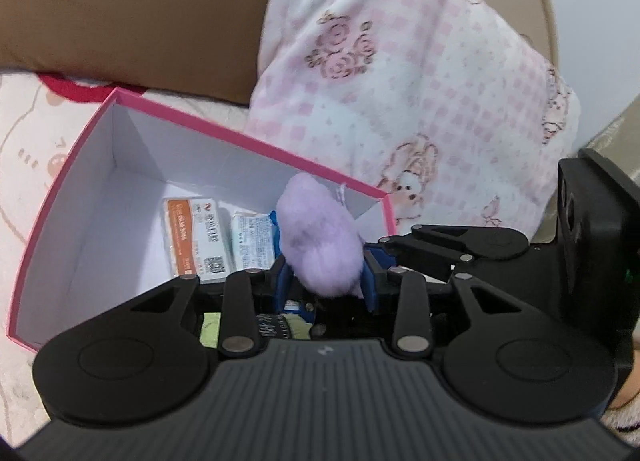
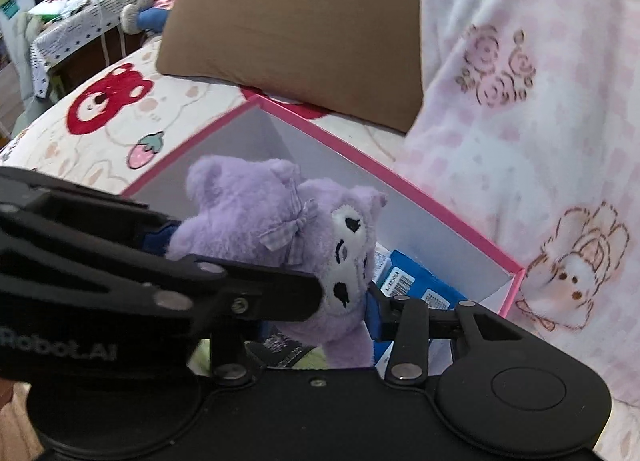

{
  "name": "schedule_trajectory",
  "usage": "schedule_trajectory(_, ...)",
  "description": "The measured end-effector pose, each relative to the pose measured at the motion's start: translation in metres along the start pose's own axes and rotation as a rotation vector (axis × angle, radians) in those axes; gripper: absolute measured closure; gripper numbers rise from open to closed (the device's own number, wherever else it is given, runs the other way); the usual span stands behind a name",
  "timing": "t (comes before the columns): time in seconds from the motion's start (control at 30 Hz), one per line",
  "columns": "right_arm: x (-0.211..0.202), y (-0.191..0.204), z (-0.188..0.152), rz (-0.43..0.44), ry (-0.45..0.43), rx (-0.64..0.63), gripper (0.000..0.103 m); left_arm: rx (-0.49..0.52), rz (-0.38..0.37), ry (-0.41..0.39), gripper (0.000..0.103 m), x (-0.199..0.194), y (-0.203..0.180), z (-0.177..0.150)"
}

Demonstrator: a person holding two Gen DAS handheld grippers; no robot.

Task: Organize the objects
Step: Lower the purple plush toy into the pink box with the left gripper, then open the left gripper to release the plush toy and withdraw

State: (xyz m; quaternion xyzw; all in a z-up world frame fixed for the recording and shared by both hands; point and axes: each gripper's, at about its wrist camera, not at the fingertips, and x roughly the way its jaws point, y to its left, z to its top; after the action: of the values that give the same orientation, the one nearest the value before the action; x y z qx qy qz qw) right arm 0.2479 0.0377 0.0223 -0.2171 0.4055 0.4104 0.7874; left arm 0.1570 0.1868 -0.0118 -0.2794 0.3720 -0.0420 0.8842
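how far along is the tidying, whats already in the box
Done: two flat packets and blue cartons lie in the pink-rimmed white box. In hand: the fluffy purple plush toy, gripped by the left claw above the box. Left: releasing it inside.

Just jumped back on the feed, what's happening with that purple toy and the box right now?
The left gripper is shut on the purple plush toy, holding it over the open pink box on the bed. The right gripper is right against the toy's face; whether it grips it is unclear. In the box already lie an orange-and-white packet, a pale blue packet and a blue carton. The toy has not been set down inside yet.
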Motion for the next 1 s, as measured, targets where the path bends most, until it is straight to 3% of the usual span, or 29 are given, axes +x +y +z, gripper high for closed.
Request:
schedule_trajectory(0.17, 0.019, -0.006, -0.005, -0.014, 0.009, 0.006, 0.056, -0.037, -0.003, 0.018, 0.077, 0.014, 0.01, 0.0)
schedule_trajectory(0.67, 0.059, -0.014, -0.009, -0.062, 0.095, 0.029, 0.056, -0.083, 0.038, 0.065, 0.077, 0.048, 0.036, -0.005)
schedule_trajectory(0.77, 0.059, -0.02, -0.01, -0.027, 0.107, 0.059, 0.055, -0.085, 0.041, 0.072, 0.077, 0.05, 0.039, -0.005)
schedule_trajectory(0.9, 0.051, -0.027, -0.016, 0.036, 0.114, 0.072, 0.042, -0.082, 0.078, 0.069, 0.077, 0.051, 0.044, -0.003)
schedule_trajectory(1.0, 0.037, -0.032, -0.022, 0.078, 0.076, 0.052, 0.042, -0.078, 0.124, 0.083, 0.077, 0.052, 0.05, -0.003)
